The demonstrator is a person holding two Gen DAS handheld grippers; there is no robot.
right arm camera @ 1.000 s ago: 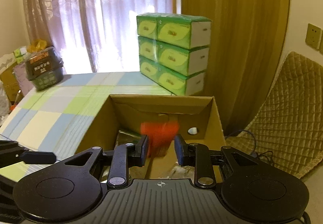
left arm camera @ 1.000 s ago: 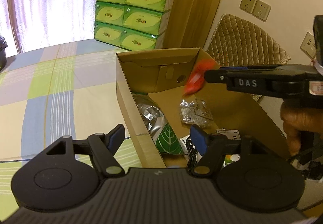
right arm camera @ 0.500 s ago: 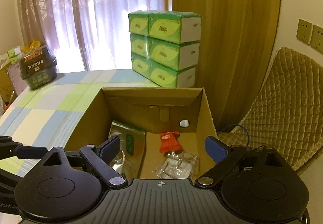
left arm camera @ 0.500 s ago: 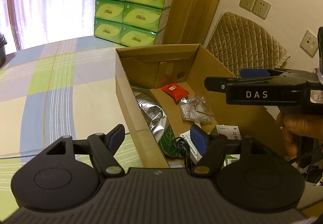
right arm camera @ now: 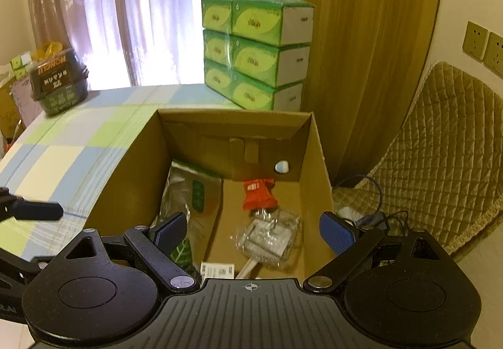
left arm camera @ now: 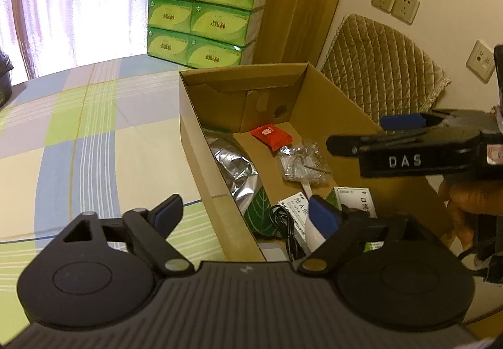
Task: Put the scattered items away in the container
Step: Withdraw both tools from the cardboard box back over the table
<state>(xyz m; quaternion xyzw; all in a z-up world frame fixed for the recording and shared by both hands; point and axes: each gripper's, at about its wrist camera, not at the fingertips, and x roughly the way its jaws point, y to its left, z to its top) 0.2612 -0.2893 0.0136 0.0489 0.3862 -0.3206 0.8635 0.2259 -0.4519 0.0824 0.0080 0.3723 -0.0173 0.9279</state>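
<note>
Cardboard box (right arm camera: 309,160) fills the centre of the right wrist view, open at the top, resting on a checked cloth (left arm camera: 78,135) of green, blue and cream; in the left wrist view the same box sits right of centre. Inside it, near the far wall, lies a red packet (right arm camera: 258,195), flat on the box floor; just below it in the frame, touching or nearly so, is a clear plastic bag (right arm camera: 270,237) of small parts; along the left inner wall leans a silver foil pouch (left arm camera: 235,165) with a green leaf print; towards the lower edge of the left wrist view lie a white card (left arm camera: 356,199) and a black cable (left arm camera: 286,224).

Right gripper (right arm camera: 253,231) hangs above the near end of the box, blue pads spread wide, nothing between them; in the left wrist view it enters from the right edge, a hand (left arm camera: 468,201) gripping its handle. Left gripper (left arm camera: 246,213) is also spread wide and empty, one finger over the cloth, the other over the box interior.

Green tissue packs (right arm camera: 257,50) stand stacked at the upper centre, beyond the box; a dark container (right arm camera: 58,81) sits at the upper left of the right wrist view; a quilted cushion (right arm camera: 446,154) lies at the right.
</note>
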